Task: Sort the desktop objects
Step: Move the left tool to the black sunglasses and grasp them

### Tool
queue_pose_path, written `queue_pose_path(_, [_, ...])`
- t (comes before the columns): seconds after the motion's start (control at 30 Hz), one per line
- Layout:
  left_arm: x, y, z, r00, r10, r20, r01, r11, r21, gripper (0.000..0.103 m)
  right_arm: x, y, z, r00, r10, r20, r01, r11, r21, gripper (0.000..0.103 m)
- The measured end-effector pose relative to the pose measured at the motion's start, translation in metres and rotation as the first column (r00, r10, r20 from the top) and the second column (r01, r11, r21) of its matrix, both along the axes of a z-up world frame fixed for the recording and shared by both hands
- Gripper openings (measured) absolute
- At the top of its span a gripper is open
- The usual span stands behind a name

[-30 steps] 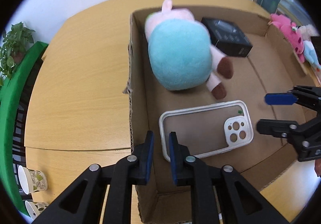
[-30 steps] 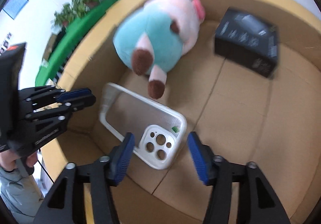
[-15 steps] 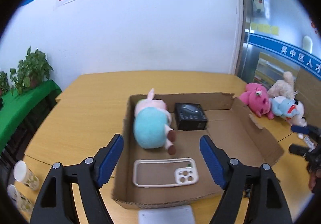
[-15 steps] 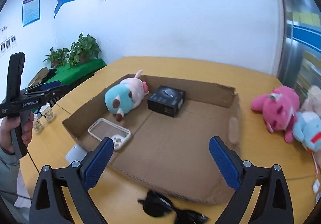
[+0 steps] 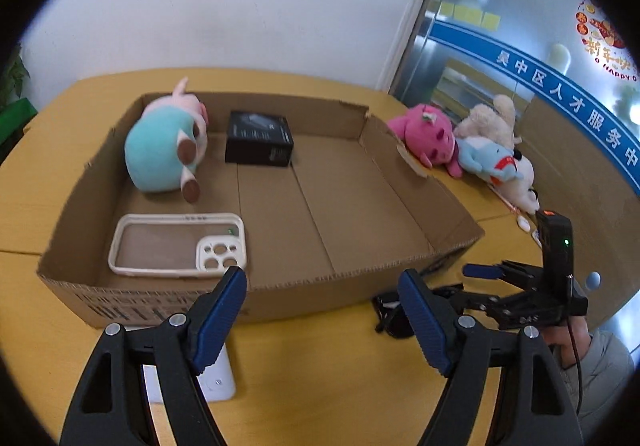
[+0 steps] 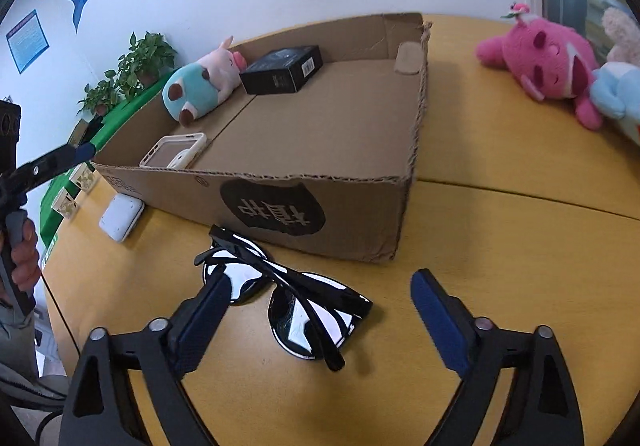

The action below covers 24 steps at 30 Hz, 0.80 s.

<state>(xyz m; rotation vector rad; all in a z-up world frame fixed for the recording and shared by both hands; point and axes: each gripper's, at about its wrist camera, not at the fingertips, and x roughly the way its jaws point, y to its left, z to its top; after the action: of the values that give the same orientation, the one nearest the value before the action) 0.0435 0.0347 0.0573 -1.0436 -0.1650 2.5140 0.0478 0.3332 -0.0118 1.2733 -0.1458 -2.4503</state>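
A shallow cardboard box (image 5: 360, 278) holds a teal and pink pig plush (image 5: 160, 150), a black carton (image 5: 258, 140) and a white phone case (image 5: 176, 244). My left gripper (image 5: 322, 286) hangs open in front of the box's near wall with nothing between its fingers. Black sunglasses (image 6: 280, 290) lie folded on the table just outside the box. My right gripper (image 6: 320, 282) is low over them; its jaws are closing with the sunglasses between them, and the pads do not press on the frame. In the left wrist view the right gripper (image 5: 468, 282) shows at right.
A small white box (image 6: 120, 216) lies by the cardboard box's near left corner. Pink, blue and cream plush toys (image 5: 428, 134) sit on the table to the right of the cardboard box. Paper cups (image 6: 82, 176) stand at the table's left edge. A hand (image 6: 24, 262) holds the left gripper's handle.
Both grippers have backed out of the box, leaving the phone case lying inside. The left gripper opened wide. The right gripper swung down over the sunglasses in front of the box.
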Motion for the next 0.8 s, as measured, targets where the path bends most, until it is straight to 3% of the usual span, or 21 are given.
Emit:
queue_pose_path(0.13, [0.001, 0.001, -0.009, 0.999, -0.006, 0.035, 0.006, 1.0, -0.003, 0.078, 0.0, -0.011, -0.017, 0.999, 0.025, 0.041, -0.024, 1.0, -0.018, 0.064])
queue_pose_path(0.23, [0.003, -0.001, -0.016, 0.998, -0.008, 0.057, 0.008, 1.0, 0.006, 0.078, 0.01, -0.022, -0.02, 0.998, 0.044, 0.046, -0.044, 0.999, 0.0, 0.039])
queue_pose_path(0.27, [0.002, -0.001, -0.018, 0.998, -0.015, 0.068, 0.014, 1.0, 0.024, 0.078, 0.015, -0.027, -0.02, 0.998, 0.039, 0.052, -0.04, 0.999, 0.001, 0.037])
queue_pose_path(0.4, [-0.003, -0.003, -0.032, 0.991, -0.045, 0.128, 0.032, 0.995, 0.099, 0.078, 0.032, -0.046, -0.02, 0.997, 0.039, 0.064, -0.038, 0.999, -0.013, 0.036])
queue_pose_path(0.6, [-0.007, 0.008, -0.047, 0.971, -0.111, 0.21, 0.076, 0.983, 0.168, 0.078, 0.053, -0.078, -0.021, 0.991, 0.076, 0.113, -0.06, 0.989, -0.134, 0.038])
queue_pose_path(0.67, [-0.006, 0.011, -0.053, 0.964, -0.135, 0.23, 0.093, 0.978, 0.186, 0.077, 0.058, -0.084, -0.017, 0.988, 0.121, 0.1, -0.1, 0.976, -0.192, 0.046])
queue_pose_path(0.73, [-0.006, 0.014, -0.057, 0.955, -0.165, 0.246, 0.115, 0.971, 0.208, 0.077, 0.059, -0.087, -0.013, 0.989, 0.121, 0.086, -0.105, 0.98, -0.167, 0.056])
queue_pose_path(0.8, [-0.007, 0.017, -0.062, 0.946, -0.194, 0.259, 0.135, 0.964, 0.228, 0.077, 0.057, -0.087, -0.011, 0.99, 0.113, 0.084, -0.097, 0.98, -0.174, 0.056])
